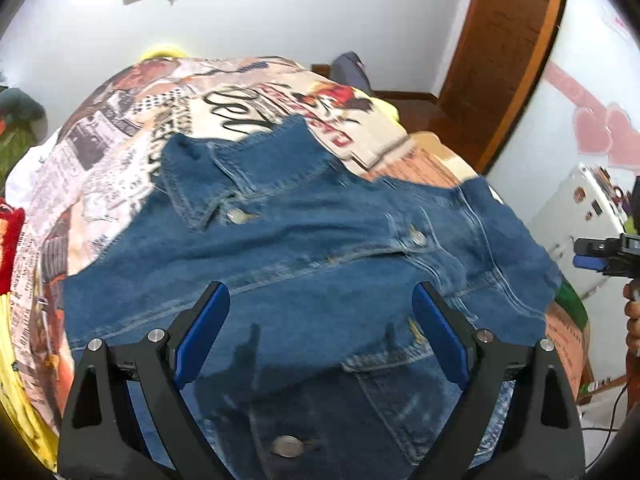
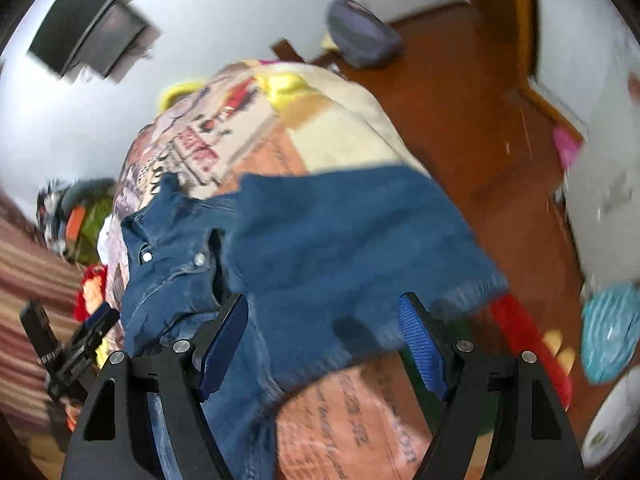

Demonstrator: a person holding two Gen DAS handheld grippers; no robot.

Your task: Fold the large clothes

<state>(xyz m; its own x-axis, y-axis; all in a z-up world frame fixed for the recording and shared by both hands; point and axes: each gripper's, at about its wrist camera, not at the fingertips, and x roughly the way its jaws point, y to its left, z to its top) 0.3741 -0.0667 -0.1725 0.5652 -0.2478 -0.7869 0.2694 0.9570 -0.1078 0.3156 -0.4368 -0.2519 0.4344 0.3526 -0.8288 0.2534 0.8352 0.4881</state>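
Observation:
A blue denim jacket (image 1: 320,232) lies spread on a bed, collar toward the far left, with metal buttons showing. In the left wrist view my left gripper (image 1: 321,294) hovers open over the jacket's near part, with nothing between its blue pads (image 1: 202,336). My right gripper (image 1: 600,258) shows at the right edge, off the jacket's side, with a person's hand (image 1: 632,312) below it. In the right wrist view, which is motion-blurred, the right gripper (image 2: 324,304) stands open above the jacket (image 2: 320,240) near its frayed hem, gripping nothing. The left gripper (image 2: 80,340) appears at the lower left.
A printed newspaper-pattern blanket (image 1: 132,152) covers the bed. A wooden door (image 1: 504,40) and red-brown floor (image 2: 460,120) lie beyond it. A white cabinet (image 1: 576,224) stands to the right, with a purple bag (image 2: 360,32) and a teal bag (image 2: 608,332) on the floor. A red plush item (image 1: 10,240) lies at the left.

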